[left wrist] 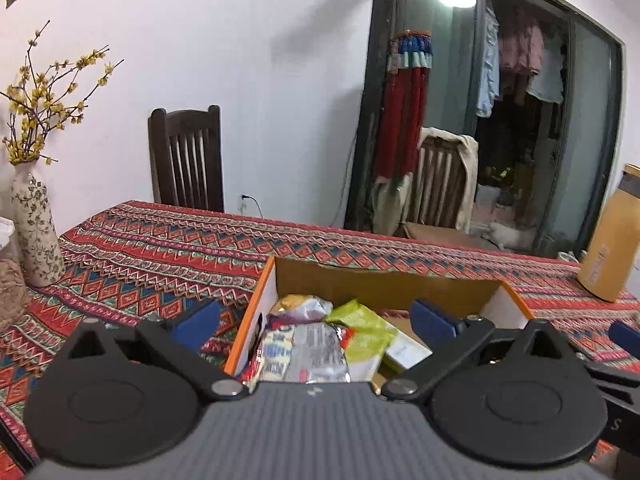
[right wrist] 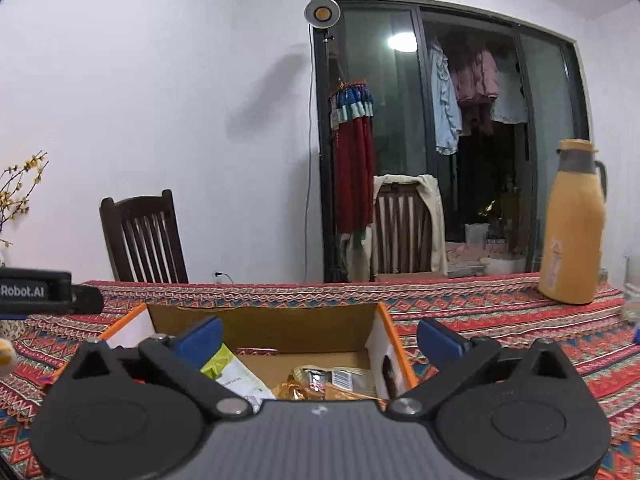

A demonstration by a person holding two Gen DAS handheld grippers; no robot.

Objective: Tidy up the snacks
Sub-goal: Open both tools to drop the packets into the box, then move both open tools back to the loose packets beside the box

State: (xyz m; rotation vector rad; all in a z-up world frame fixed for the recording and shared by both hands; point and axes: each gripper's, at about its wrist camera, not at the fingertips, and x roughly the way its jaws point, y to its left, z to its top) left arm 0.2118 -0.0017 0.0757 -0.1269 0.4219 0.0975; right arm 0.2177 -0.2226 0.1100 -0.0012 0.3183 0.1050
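left gripper jaws wide apart, empty | right gripper jaws wide apart, empty | snacks piled in cardboard box at 12 o'clock | risk: low fingers catching box wall, dragging it across tablecloth

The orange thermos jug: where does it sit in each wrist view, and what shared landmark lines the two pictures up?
Left wrist: the orange thermos jug stands at the far right edge, partly cut off, on the patterned tablecloth.
Right wrist: it stands upright at the right, fully visible, beyond the cardboard box.
Shared landmark: the dark wooden chair against the white wall.
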